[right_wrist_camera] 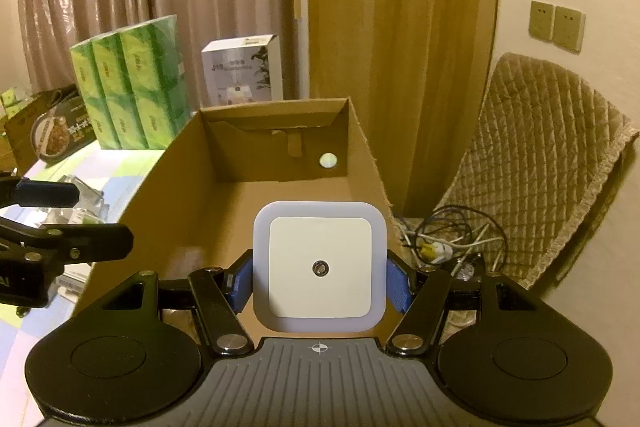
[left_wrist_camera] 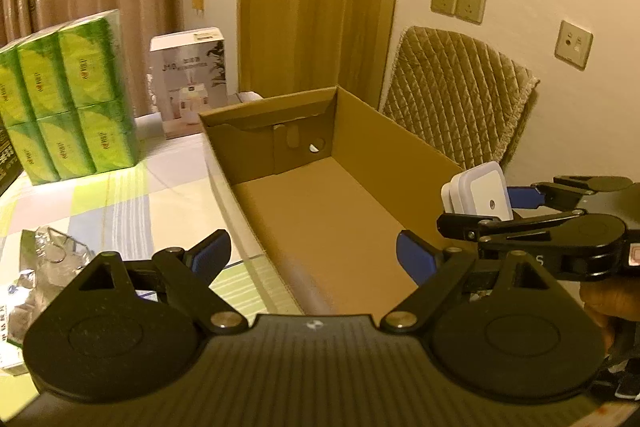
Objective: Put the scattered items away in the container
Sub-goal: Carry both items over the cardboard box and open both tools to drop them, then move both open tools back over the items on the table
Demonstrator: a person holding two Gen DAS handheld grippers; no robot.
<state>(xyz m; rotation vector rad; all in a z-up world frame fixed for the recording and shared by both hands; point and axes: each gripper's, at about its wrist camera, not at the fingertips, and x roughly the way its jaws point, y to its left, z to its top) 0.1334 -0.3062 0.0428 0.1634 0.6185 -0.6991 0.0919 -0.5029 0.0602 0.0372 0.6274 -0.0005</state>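
An open cardboard box [left_wrist_camera: 384, 131] [right_wrist_camera: 176, 163] stands on the table, its brown floor bare. My right gripper [right_wrist_camera: 319, 281] is shut on a white square night light [right_wrist_camera: 319, 267], held upright over the near end of the box. From the left wrist view that same night light [left_wrist_camera: 478, 193] shows at the right, above the box's right wall, clamped in the right gripper [left_wrist_camera: 486, 205]. My left gripper [left_wrist_camera: 314, 257] is open and holds nothing, hovering over the box's near left wall. In the right wrist view it appears at the far left as black arms [right_wrist_camera: 48, 227].
Clear plastic packaging [left_wrist_camera: 52, 263] lies on the checked tablecloth left of the box. A green tissue pack [left_wrist_camera: 68, 99], a white product box [left_wrist_camera: 190, 79] and a food carton [right_wrist_camera: 52, 131] stand behind. A quilted chair [left_wrist_camera: 460, 91] and tangled cables [right_wrist_camera: 452, 239] are right of the box.
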